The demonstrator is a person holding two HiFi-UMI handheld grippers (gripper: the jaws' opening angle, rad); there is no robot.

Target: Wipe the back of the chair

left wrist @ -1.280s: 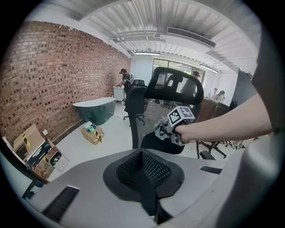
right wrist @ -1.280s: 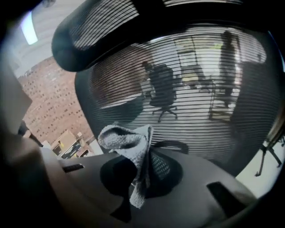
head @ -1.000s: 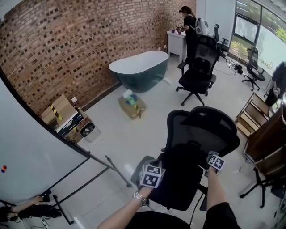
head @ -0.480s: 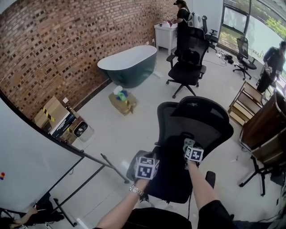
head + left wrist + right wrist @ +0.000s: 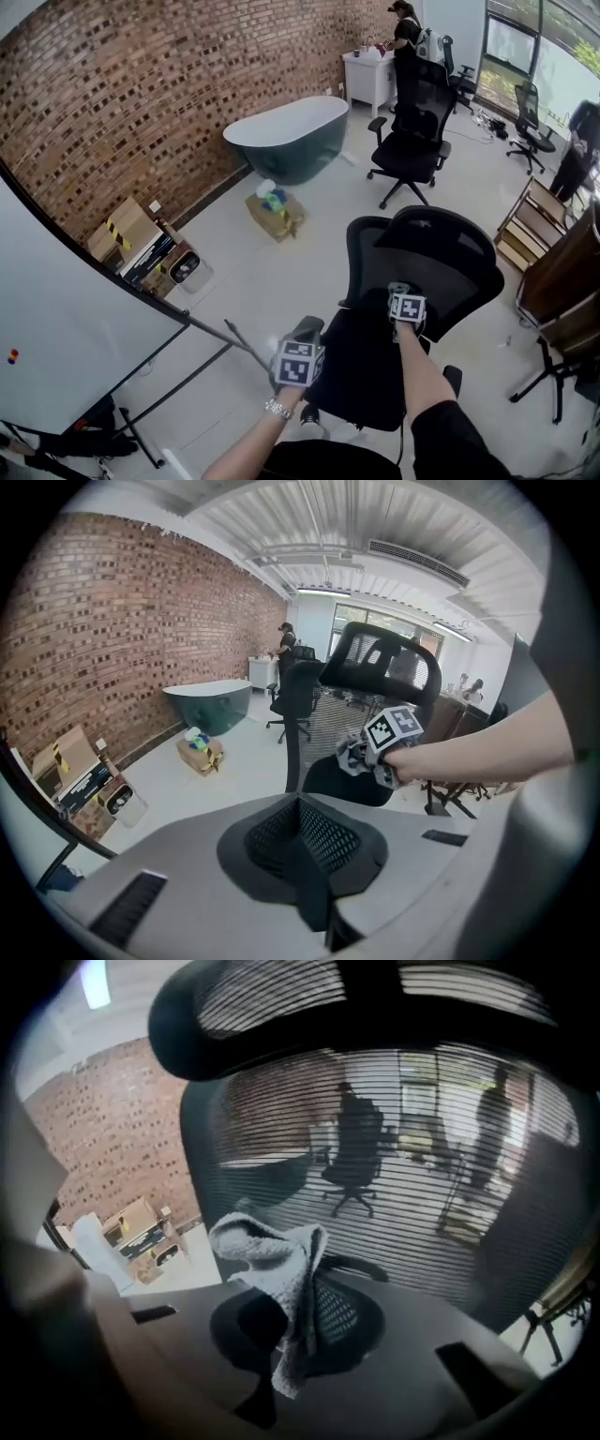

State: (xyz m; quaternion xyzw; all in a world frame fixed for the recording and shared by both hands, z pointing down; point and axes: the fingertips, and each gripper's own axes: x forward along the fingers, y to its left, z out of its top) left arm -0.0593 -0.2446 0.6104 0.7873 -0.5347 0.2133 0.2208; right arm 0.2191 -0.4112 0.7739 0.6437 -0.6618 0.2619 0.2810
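Note:
A black mesh office chair (image 5: 427, 258) stands in front of me with its back toward me. My right gripper (image 5: 405, 298) is shut on a grey cloth (image 5: 275, 1258) and holds it against the lower middle of the mesh backrest (image 5: 394, 1176). The left gripper view shows that cloth (image 5: 359, 754) bunched at the right gripper's tip, in front of the chair back (image 5: 380, 663). My left gripper (image 5: 302, 345) hangs lower left of the chair, apart from it. Its jaws (image 5: 300, 803) meet with nothing between them.
A teal bathtub (image 5: 291, 136) stands by the brick wall, with a cardboard box (image 5: 277, 214) on the floor near it. A second black chair (image 5: 412, 131) and a person (image 5: 405, 37) are at the back. A whiteboard stand (image 5: 66, 319) is at left, wooden furniture (image 5: 562, 272) at right.
My right gripper has slid the cloth leftward across the chair back, from its right side to the middle. The left gripper has dropped a little.

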